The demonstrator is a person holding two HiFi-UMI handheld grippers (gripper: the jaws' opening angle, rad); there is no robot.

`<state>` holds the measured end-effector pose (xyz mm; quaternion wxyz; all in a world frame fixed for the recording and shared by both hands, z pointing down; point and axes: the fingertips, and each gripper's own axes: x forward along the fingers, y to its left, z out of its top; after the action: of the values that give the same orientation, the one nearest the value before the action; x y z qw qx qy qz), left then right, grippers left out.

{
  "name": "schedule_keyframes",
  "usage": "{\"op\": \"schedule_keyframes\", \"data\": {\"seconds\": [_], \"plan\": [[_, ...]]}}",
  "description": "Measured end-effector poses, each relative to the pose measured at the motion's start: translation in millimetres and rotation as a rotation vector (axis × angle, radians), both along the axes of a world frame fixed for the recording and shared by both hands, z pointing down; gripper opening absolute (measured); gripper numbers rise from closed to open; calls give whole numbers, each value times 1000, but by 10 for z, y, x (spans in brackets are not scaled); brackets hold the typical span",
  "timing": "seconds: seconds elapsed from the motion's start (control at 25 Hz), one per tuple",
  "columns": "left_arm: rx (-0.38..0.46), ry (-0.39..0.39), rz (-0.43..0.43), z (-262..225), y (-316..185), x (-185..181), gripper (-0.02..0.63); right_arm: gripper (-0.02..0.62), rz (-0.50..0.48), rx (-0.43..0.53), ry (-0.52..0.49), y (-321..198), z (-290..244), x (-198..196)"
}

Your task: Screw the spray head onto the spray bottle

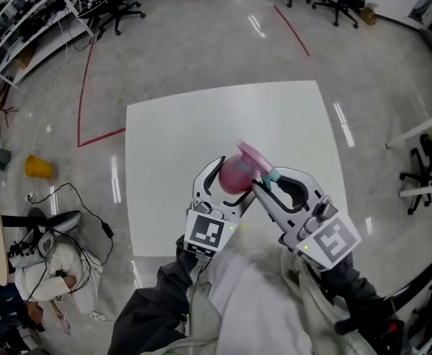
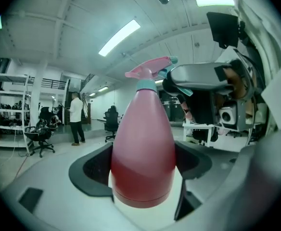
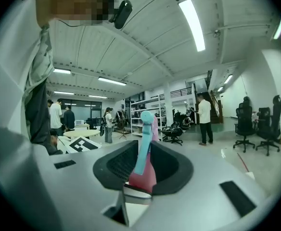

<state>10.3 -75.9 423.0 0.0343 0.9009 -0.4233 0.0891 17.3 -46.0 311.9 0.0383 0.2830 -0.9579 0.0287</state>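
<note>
There's the white table (image 1: pixel 201 146) on the glossy grey floor (image 1: pixel 201 43), with a red tape line (image 1: pixel 86 87) to its left, a yellow object (image 1: pixel 38 167) beyond that, and black office chairs (image 1: pixel 120 9) well behind.

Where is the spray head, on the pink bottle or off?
On: in the left gripper view the spray head sits atop the spray bottle, its teal collar meeting the bottle's top. Whether it is screwed tight, cannot tell.

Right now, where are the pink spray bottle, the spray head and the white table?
pink spray bottle (image 2: pixel 143 153), left gripper view, its wide body.
spray head (image 2: pixel 147 72), left gripper view, its pink top.
white table (image 1: pixel 223 124), head view, bare top surface.
</note>
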Motion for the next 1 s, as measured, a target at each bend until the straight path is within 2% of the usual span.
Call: {"op": "schedule_keyframes", "data": {"seconds": [0.2, 0.32, 0.44, 0.52, 0.64, 0.72, 0.8, 0.88, 1.0], "plan": [[19, -55, -45, -18, -39, 22, 405, 58, -54, -57, -37, 163, 5, -35], [56, -43, -26, -114, 42, -1, 405, 145, -161, -49, -102, 357, -99, -110], [148, -30, 61, -286, 203, 8, 405, 165, -293, -26, -89, 608, -134, -76], [188, 10, 136, -389, 288, 42, 405, 166, -364, -62, -109, 689, -147, 23], [122, 140, 175, -436, 364, 9, 405, 164, -402, -138, -227, 700, -238, 246], [88, 203, 225, -472, 443, -6, 405, 164, -359, -107, -264, 602, -283, 388], [91, 198, 335, -499, 575, 35, 405, 136, -310, -30, -231, 442, -306, 401], [105, 161, 432, -502, 685, 124, 405, 121, -327, -3, -154, 381, -238, 333], [85, 167, 482, -499, 753, 249, 405, 123, -383, -10, -112, 404, -160, 234]]}}
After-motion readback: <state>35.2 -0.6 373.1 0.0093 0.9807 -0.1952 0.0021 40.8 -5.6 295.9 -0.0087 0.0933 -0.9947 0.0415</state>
